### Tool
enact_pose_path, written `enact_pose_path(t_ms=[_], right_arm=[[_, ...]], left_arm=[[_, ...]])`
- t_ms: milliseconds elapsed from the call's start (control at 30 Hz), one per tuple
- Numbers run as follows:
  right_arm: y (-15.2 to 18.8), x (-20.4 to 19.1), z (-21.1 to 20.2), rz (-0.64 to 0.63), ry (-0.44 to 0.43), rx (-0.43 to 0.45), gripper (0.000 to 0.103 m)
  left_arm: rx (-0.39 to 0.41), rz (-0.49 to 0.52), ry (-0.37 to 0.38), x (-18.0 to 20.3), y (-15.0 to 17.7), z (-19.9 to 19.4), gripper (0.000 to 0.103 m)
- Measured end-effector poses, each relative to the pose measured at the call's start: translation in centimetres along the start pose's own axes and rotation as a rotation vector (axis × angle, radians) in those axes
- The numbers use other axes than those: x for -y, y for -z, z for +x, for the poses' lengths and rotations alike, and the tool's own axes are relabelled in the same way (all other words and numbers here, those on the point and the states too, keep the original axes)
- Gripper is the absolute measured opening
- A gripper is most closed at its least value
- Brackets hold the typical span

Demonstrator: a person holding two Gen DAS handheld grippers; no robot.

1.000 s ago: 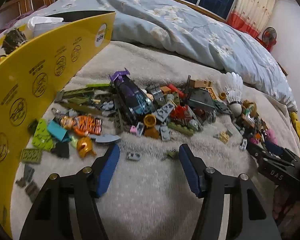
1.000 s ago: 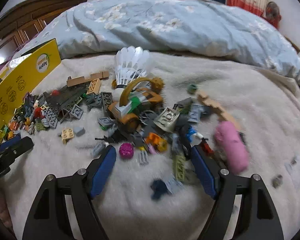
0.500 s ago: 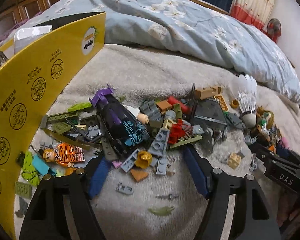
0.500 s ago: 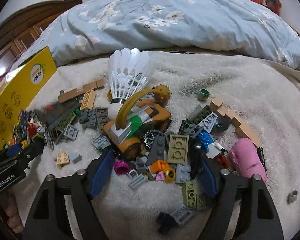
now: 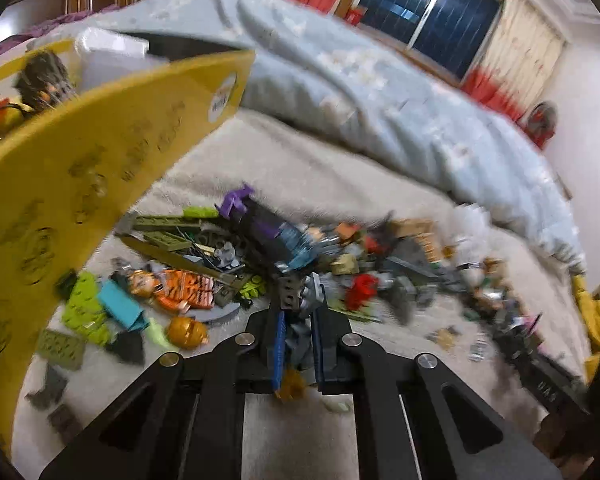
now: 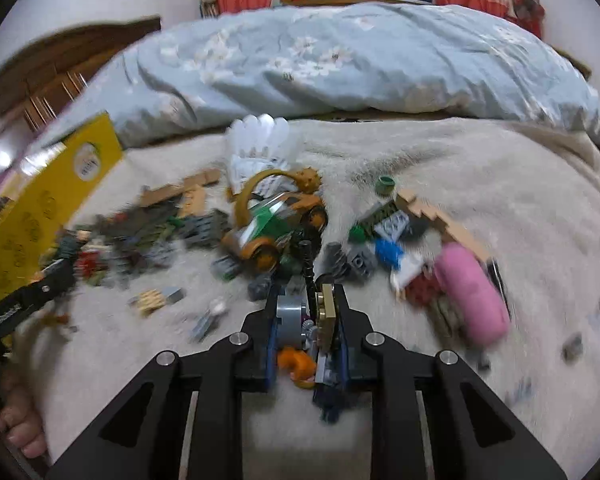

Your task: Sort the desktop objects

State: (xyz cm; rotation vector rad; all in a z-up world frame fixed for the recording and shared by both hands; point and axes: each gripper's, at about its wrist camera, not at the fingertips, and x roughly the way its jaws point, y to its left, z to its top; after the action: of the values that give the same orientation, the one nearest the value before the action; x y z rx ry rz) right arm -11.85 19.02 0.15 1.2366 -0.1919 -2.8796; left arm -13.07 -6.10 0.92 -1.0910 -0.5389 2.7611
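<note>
You are clamping both tools, left tool and right tool, on brick clumps; the yellow box is lying nearer your left.

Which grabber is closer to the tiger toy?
Left. The left gripper hangs just right of the orange tiger toy, shut on a clump of small bricks. The right gripper is over by the toy car, farther along the pile.

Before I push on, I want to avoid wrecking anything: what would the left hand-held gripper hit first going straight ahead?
Probably the purple-and-black toy figure lying just beyond the clump of grey bricks clamped in the left hand-held gripper; blur makes depth uncertain.
</note>
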Motion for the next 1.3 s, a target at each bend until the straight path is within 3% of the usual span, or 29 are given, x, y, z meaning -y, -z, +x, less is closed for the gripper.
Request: enact_pose_path(t_ms=[167, 367, 467, 500, 533, 567, 600, 700, 800, 933, 1067, 1100, 1167, 1300], right_arm=[[2.9, -2.3, -4.9, -0.054, -0.031, 0.033, 0.021], [9.0, -6.5, -12.8, -0.159, -0.109, 0.151, 0.021], [11.5, -7.8, -15.1, -0.243, -0.095, 0.2, 0.022], [12.4, -7.8, -15.1, -0.273, -0.096, 0.18, 0.026], [13.1, -7.5, -14.7, -0.297, -0.112, 0.136, 0.035], [13.7, -7.1, -14.3, -0.316, -0.114, 0.092, 0.063], [14.3, -6.4, -13.8, -0.328, -0.1, 0.046, 0.078], [15.6, -2.7, -14.1, -0.251, -0.127, -0.022, 0.078], [17.3, -0.5, -15.9, -0.218, -0.183, 0.0, 0.078], [18.9, -1.5, -16.9, -0.267, -0.134, 0.052, 0.078], [18.5, -4.1, -17.2, -0.321, -0.197, 0.081, 0.069], [18.4, -4.8, -17.2, -0.335, -0.203, 0.092, 0.062], [18.7, -5.6, -17.0, -0.361, -0.191, 0.102, 0.05], [19.4, -4.9, -17.0, -0.325, -0.169, 0.101, 0.038]], left_arm=[[0.107, 0.097, 0.088, 1.2, 2.8, -6.8, 0.012], [0.076, 0.256, 0.171, 4.1, 8.1, -12.5, 0.013], [0.055, 0.341, 0.18, 4.9, 10.3, -13.6, 0.014], [0.026, 0.364, 0.193, 4.8, 10.8, -13.6, 0.016], [-0.004, 0.38, 0.195, 4.7, 11.1, -13.3, 0.03], [-0.032, 0.393, 0.199, 4.5, 11.3, -13.1, 0.045], [-0.067, 0.408, 0.217, 4.0, 11.5, -13.0, 0.048], [-0.111, 0.474, 0.229, 2.2, 12.5, -13.9, 0.048], [-0.133, 0.542, 0.219, 0.5, 14.1, -15.4, 0.048], [-0.142, 0.523, 0.231, -1.3, 15.4, -16.4, 0.048], [-0.155, 0.502, 0.277, -0.8, 14.9, -16.5, 0.047], [-0.162, 0.5, 0.293, -0.6, 14.8, -16.5, 0.047], [-0.181, 0.506, 0.307, -0.2, 14.9, -16.3, 0.047], [-0.178, 0.522, 0.3, 0.3, 15.5, -16.2, 0.047]])
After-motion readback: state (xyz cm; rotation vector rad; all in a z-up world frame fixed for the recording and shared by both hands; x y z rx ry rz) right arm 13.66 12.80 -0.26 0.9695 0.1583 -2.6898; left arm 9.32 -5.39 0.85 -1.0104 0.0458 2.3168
